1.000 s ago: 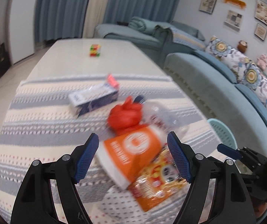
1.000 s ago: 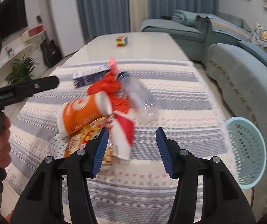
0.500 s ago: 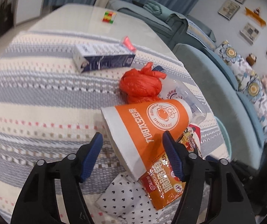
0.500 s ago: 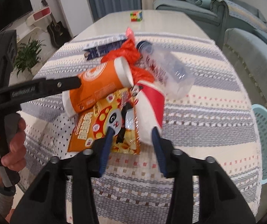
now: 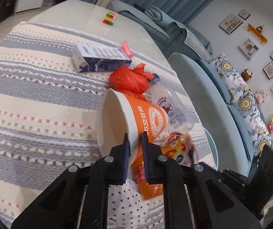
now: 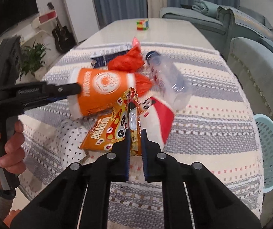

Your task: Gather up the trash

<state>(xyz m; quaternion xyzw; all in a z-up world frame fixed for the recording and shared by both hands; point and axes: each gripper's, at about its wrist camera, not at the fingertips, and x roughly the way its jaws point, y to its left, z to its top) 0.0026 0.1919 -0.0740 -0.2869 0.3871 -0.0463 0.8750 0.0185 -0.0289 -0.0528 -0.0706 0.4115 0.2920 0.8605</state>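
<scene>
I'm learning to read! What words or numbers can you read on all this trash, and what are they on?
"CUICUI...": snack bag, pinched by the right gripper; remaining letters blurred.
Orange paper cup, in the left gripper: white Chinese characters, too blurred to read.
Clear bottle label: too small.
Blue box: print too small.

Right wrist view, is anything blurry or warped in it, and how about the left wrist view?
Right wrist view: the red packet and clear plastic bottle smear with motion blur, and fisheye bends the table edge. Left wrist view: the orange paper cup is sharp, the snack bag slightly soft; dark vignette at corners.
</scene>
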